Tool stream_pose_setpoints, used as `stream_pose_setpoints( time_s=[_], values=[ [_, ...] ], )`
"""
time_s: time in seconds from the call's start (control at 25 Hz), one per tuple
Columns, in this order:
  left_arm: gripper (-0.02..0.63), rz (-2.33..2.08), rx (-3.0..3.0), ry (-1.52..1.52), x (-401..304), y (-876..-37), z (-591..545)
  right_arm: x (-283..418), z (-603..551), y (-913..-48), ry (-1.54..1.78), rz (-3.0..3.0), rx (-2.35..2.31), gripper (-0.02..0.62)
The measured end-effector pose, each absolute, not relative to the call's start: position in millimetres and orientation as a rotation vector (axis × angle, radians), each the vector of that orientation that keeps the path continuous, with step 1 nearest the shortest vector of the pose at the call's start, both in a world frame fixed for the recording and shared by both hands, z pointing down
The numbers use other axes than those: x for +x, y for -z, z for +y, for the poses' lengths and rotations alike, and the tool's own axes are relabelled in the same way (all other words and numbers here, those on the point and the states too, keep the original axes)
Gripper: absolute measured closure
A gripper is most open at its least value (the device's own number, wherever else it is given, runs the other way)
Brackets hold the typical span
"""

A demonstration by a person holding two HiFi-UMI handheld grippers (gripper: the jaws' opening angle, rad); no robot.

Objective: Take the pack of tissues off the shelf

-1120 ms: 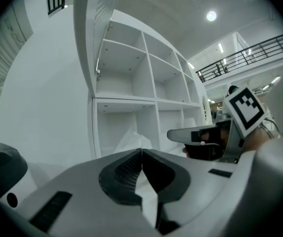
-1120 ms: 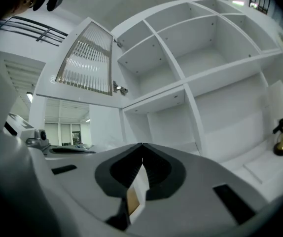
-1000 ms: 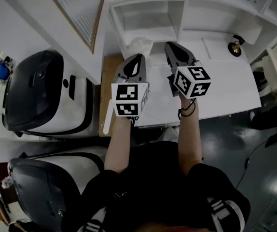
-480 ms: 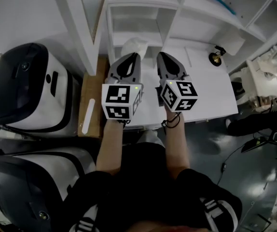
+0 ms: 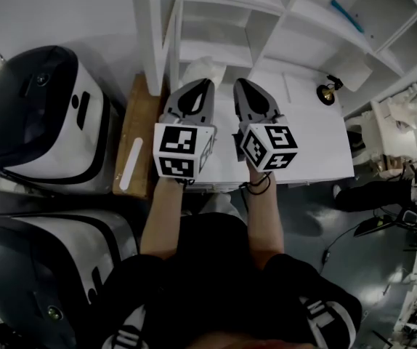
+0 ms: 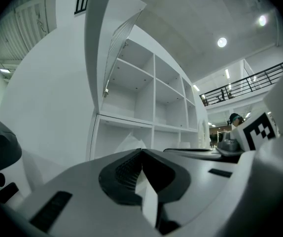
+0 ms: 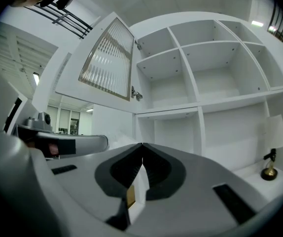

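The pack of tissues (image 5: 203,70) is a white, crumpled bundle at the mouth of the lowest left shelf compartment. It also shows as a pale peak in the left gripper view (image 6: 129,143) and the right gripper view (image 7: 118,139). My left gripper (image 5: 207,84) points at it from just in front, jaws shut with nothing between them (image 6: 142,151). The right gripper (image 5: 239,83) hovers beside it over the white desk (image 5: 317,144), also shut and empty (image 7: 142,144). Neither gripper touches the pack.
White open shelving (image 5: 223,20) rises behind the desk, with a ribbed-glass cabinet door (image 7: 107,63) swung open. A small brass object (image 5: 328,93) stands on the desk at right. A wooden board (image 5: 132,147) and black-and-white machines (image 5: 41,115) sit to the left.
The head view has shifted so the shelf sits more centred. Both grippers stay side by side, shut, and have drawn slightly closer together in front of the pack.
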State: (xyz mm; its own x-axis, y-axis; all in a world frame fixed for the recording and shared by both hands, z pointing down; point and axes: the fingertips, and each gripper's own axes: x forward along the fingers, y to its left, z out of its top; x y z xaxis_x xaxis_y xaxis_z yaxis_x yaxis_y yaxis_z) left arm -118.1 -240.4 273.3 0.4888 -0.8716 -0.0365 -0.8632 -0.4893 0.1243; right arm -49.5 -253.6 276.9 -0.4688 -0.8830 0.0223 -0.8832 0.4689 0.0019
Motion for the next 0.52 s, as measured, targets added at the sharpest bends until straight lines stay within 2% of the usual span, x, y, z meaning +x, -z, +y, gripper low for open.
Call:
stream_pose_setpoints(
  time_s=[0.52],
  values=[
    [0.591,-1.522,2.608,0.146,-120.0,-280.2,-240.3,-44.0,-248.1,-272.5,-0.013,-2.674,1.606,0.575]
  ],
)
